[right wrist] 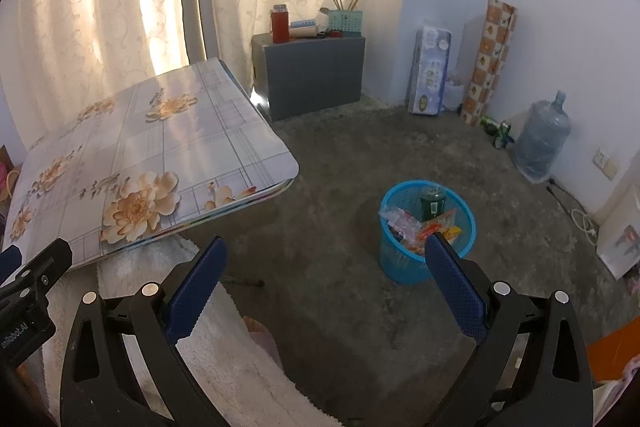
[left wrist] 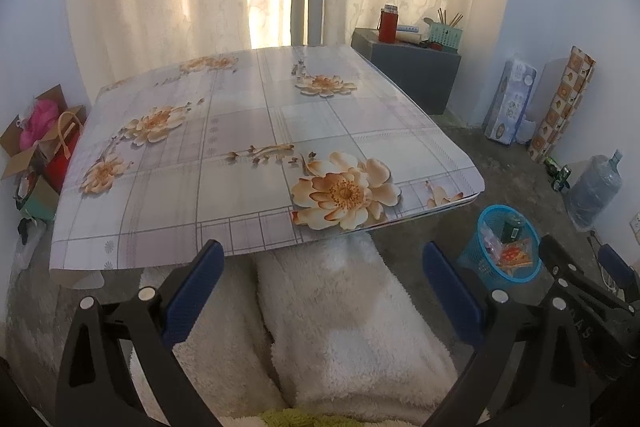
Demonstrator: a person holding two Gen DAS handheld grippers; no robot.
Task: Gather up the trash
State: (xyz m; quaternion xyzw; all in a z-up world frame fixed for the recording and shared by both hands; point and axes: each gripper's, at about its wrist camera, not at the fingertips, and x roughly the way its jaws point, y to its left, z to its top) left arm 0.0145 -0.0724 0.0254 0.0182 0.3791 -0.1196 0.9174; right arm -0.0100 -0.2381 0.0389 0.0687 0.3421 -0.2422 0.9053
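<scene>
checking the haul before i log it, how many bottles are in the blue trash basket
1 that shows: a dark green bottle standing at the far side of the blue basket, beside crumpled wrappers. More may lie hidden under them. Both claws are open and hold nothing.

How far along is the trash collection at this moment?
It looks nearly or fully done. Wrappers and a dark green bottle sit in the blue mesh plastic wastebasket on the floor, and the floral-print tabletop shows no litter. Nothing is in hand: the left gripper and right gripper are both open. Two green cans by the wall may remain, if they count.
</scene>
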